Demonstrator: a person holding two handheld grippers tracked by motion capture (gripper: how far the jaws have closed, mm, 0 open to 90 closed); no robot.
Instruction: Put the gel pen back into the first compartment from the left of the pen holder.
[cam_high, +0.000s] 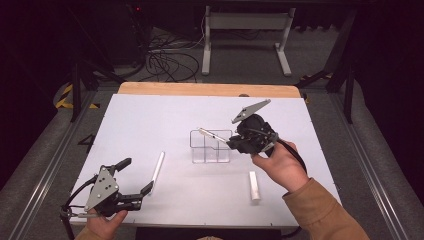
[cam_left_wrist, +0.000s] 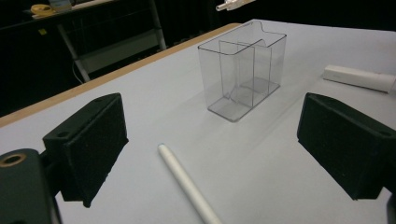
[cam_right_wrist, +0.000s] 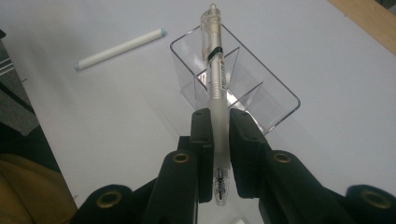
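A clear plastic organiser box (cam_high: 210, 147) with inner dividers stands mid-table. My right gripper (cam_high: 233, 141) hovers just right of it, shut on a translucent pen (cam_high: 212, 134) that points out over the box's top. In the right gripper view the pen (cam_right_wrist: 215, 70) is pinched between the pads, its tip above the box (cam_right_wrist: 271, 100). My left gripper (cam_high: 135, 176) rests near the front left corner, open. A white stick (cam_high: 158, 169) lies on the table between its jaws and beyond them. In the left gripper view the stick (cam_left_wrist: 187, 184) runs between the wide-apart pads (cam_left_wrist: 88, 144), untouched.
A short white block (cam_high: 255, 185) lies on the table at the front right, below the right hand; it is also in the left gripper view (cam_left_wrist: 359, 77). The table's wooden far edge (cam_high: 210, 89) is behind the box. Cables and a desk frame are on the floor beyond.
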